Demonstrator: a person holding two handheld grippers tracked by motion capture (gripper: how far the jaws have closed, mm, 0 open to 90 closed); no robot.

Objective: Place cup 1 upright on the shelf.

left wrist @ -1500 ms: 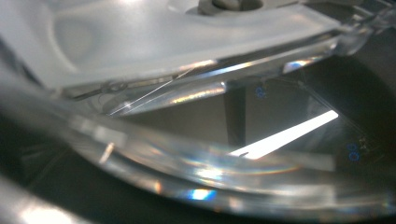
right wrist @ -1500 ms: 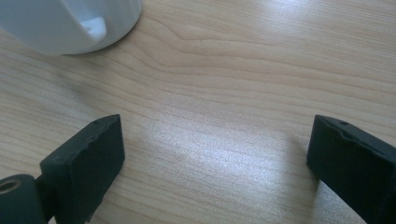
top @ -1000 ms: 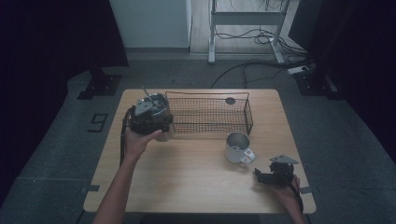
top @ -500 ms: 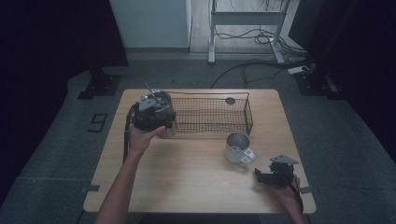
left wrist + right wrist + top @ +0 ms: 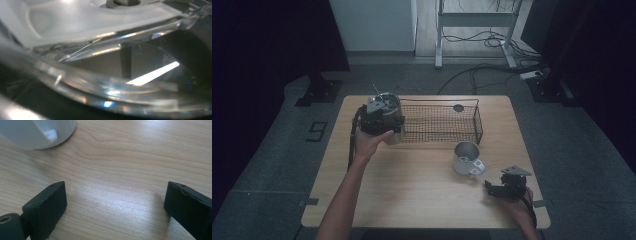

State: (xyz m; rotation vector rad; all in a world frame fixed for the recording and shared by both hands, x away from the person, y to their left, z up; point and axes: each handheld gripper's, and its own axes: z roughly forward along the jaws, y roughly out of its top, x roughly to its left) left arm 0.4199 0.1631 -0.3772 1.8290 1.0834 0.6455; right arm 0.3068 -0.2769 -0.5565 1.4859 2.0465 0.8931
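A white mug (image 5: 466, 157) stands right of centre on the wooden desk (image 5: 412, 200), handle toward the lower right. Beyond the desk, at the top of the frame, a white cabinet (image 5: 372, 25) stands on the grey floor (image 5: 272, 150), with a metal frame (image 5: 477, 20) and black cables (image 5: 482, 70) to its right.

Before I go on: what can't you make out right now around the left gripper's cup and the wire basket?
- Left gripper, high view: its body hides its jaws and most of the clear cup.
- Left gripper view: the clear cup sits too close, blurred; whether anything is inside can't be told.
- Dark round thing in the wire basket: too small to identify.
- Metal mug, right gripper view: cut off by the top edge.
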